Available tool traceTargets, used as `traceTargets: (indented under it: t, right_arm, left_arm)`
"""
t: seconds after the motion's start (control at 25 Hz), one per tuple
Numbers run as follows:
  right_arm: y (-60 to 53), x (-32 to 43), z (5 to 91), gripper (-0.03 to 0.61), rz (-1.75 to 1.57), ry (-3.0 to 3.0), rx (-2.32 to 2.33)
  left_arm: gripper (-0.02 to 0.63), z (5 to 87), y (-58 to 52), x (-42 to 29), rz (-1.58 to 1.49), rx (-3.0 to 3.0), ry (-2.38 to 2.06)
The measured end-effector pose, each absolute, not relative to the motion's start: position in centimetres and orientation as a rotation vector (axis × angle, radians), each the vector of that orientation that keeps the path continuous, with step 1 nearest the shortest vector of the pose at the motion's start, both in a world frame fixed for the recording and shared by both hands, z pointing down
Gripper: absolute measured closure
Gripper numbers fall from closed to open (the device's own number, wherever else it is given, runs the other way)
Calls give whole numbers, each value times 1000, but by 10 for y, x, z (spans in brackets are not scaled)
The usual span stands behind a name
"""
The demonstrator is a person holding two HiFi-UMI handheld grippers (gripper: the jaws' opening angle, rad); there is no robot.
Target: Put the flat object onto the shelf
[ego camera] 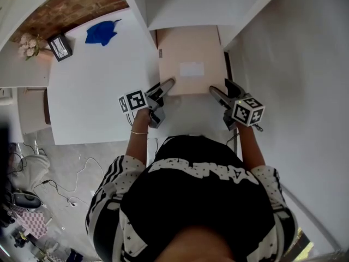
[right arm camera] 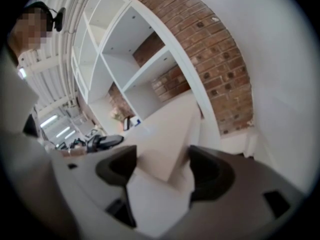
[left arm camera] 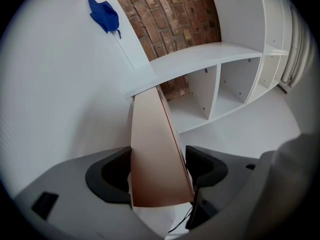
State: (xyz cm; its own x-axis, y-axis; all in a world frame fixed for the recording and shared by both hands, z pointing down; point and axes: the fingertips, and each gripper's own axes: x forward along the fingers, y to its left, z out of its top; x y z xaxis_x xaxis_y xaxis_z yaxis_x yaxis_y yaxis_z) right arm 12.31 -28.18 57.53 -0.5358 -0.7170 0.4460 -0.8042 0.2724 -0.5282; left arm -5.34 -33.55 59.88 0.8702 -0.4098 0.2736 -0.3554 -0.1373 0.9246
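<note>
Flat beige cardboard box with a white rectangular label on top is held out in front of the person, between both tools.

- Left gripper: on the box's near-left corner. In the left gripper view the box runs edge-on straight through the gap and both dark pads sit against its faces, so it's clamped on the box.
- Right gripper: on the near-right corner. In the right gripper view the box corner fills the gap pad to pad, also clamped on.
- Box position: near edge is level with the jaw tips. The rest extends away from the person into the opening of the white shelf unit, between its two uprights.
- In the left gripper view the far end reaches under the edge of the white shelf board. Can't tell whether the box rests on a shelf surface or only hangs from the grippers.

Off to the left:
- crumpled blue cloth on the white tabletop, well apart from the box
- small black-framed picture further left
</note>
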Motion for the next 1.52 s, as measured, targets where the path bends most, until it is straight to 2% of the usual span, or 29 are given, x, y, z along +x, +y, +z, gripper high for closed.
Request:
traceTargets:
  t: [1.52]
  right_arm:
    - [-359,137,586,236,1124,-2374,1559]
  left_arm:
    - [249,609,-407,-40,-32,1745,-670]
